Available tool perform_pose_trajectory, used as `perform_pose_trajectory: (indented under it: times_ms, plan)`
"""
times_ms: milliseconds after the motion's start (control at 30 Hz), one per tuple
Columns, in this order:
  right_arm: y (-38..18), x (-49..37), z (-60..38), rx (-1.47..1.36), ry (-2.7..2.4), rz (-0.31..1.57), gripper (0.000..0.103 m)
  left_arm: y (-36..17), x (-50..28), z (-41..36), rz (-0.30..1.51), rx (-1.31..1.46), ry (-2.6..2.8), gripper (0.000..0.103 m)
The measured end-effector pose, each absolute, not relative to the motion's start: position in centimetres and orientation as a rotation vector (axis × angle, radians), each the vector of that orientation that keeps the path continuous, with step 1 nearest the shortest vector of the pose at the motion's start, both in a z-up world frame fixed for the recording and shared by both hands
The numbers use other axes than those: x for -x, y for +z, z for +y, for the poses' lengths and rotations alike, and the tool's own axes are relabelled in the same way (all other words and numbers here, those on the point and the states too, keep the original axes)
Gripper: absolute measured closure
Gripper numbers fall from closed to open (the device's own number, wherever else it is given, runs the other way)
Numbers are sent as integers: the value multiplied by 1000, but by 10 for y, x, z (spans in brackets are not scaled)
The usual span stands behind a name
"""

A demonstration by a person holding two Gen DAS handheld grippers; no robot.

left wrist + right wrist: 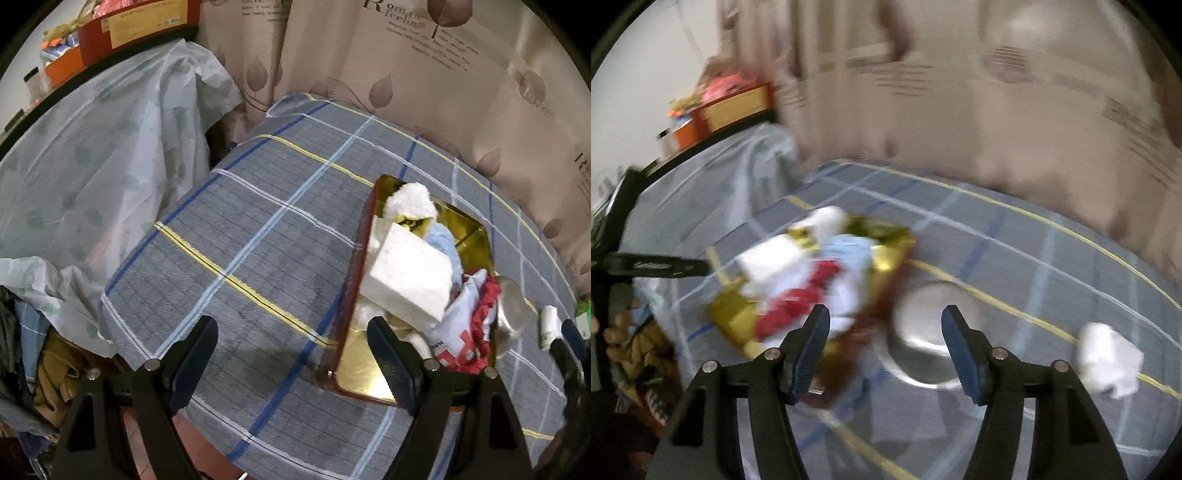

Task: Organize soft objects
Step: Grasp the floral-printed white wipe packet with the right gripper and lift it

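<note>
A gold tray with a red rim [349, 291] lies on the checked bedspread. It holds a white plush toy [410, 199], a white foam block [410, 277], a light-blue cloth [445, 240] and a red-and-white cloth [469, 332]. My left gripper [291, 343] hovers open and empty over the tray's left edge. In the blurred right wrist view the tray [894, 254] sits left of centre. My right gripper [886, 332] is open with nothing between its fingers, above a metal bowl [923, 332]. A white crumpled wad [1108, 362] lies to the right of the bowl.
The metal bowl [511, 314] stands against the tray's right side, with the white wad [550, 325] beyond it. A leaf-print curtain [424, 92] hangs behind the bed. A plastic-covered shelf with boxes [110, 33] stands at the left, above piled clothes [48, 369].
</note>
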State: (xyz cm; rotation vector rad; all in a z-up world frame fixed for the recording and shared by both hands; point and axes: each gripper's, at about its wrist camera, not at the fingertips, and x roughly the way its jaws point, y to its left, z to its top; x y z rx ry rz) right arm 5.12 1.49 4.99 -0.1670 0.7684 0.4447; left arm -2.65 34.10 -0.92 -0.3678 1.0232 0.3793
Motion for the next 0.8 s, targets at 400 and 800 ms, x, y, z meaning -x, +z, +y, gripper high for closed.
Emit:
perform_pose_trajectory:
  times_ms: [400, 800]
  plan:
    - [42, -107, -176, 108, 8, 835, 41, -1, 21, 323, 1021, 329, 378, 18]
    - [-3, -152, -229, 23, -12, 949, 41, 12, -1, 270, 1046, 243, 286, 18]
